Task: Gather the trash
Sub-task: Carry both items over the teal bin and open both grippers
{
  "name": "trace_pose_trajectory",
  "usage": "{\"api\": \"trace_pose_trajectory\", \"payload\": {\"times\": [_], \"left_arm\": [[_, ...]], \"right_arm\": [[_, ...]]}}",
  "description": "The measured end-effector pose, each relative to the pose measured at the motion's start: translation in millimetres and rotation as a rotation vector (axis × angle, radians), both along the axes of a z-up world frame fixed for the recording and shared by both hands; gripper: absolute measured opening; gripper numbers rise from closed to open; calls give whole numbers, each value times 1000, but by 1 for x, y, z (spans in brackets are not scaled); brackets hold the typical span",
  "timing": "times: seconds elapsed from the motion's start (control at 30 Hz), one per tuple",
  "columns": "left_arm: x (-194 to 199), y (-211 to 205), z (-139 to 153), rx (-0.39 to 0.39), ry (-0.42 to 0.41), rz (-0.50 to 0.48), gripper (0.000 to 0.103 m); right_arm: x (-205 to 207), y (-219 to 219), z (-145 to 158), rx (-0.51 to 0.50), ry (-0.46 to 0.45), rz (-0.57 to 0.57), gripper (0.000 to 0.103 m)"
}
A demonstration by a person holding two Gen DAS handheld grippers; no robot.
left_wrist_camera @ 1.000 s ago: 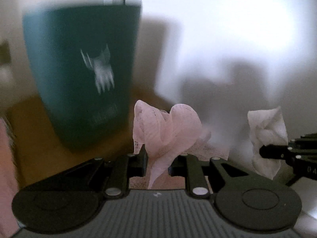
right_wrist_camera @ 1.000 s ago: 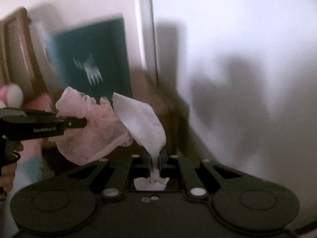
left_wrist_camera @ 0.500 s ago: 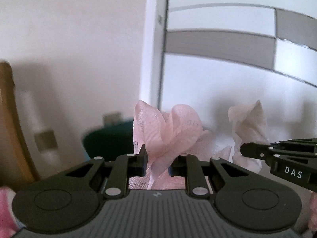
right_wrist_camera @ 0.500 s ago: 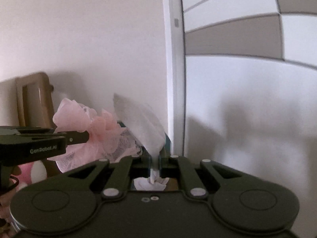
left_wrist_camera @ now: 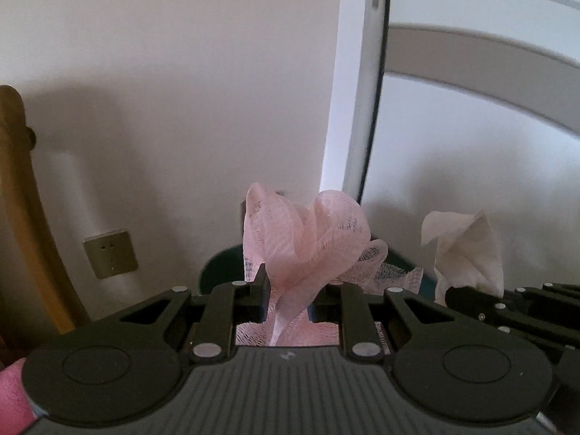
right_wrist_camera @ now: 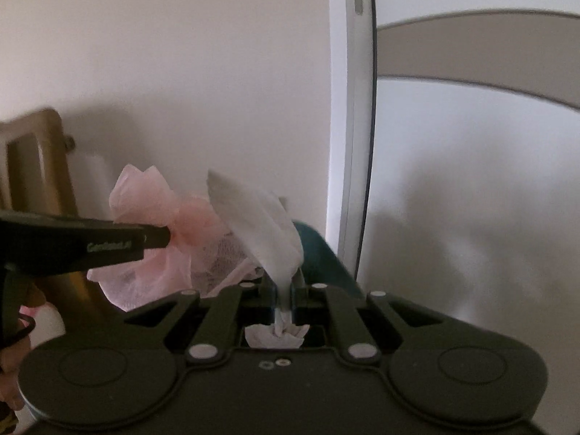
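Note:
My left gripper [left_wrist_camera: 288, 290] is shut on a crumpled pink mesh net [left_wrist_camera: 308, 239], held up in the air; it also shows in the right wrist view [right_wrist_camera: 156, 214] at the left. My right gripper [right_wrist_camera: 284, 290] is shut on a white tissue [right_wrist_camera: 261, 224], which also shows at the right of the left wrist view [left_wrist_camera: 467, 250]. The dark green trash bin [left_wrist_camera: 217, 272] sits just beyond and below both grippers, mostly hidden behind them; its rim shows in the right wrist view [right_wrist_camera: 322, 257].
A white wall with a beige socket plate [left_wrist_camera: 110, 253] is ahead. A white door frame edge [left_wrist_camera: 359, 108] runs up the middle. A wooden chair frame [right_wrist_camera: 40, 170] stands at the left. A pink object [left_wrist_camera: 12, 395] shows at the bottom left corner.
Both grippers have risen with their loads. The green bin, large and close a second ago, now sits low behind the fingers. The wall and door frame fill the view.

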State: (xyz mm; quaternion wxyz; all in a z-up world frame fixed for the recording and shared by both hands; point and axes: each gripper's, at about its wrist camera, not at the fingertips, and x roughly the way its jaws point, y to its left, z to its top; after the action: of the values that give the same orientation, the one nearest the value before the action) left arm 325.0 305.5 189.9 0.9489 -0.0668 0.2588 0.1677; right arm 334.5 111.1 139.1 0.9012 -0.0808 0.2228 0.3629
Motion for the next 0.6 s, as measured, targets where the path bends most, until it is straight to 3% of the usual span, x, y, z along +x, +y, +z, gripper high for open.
{"api": "trace_pose_trajectory", "payload": {"times": [0.43, 0.6], "left_arm": [[68, 0, -52, 22, 181, -26, 19], [76, 6, -68, 10, 241, -24, 19]], "right_arm": [[39, 45, -46, -126, 10, 15, 9], [35, 35, -63, -145, 35, 12, 15]]}}
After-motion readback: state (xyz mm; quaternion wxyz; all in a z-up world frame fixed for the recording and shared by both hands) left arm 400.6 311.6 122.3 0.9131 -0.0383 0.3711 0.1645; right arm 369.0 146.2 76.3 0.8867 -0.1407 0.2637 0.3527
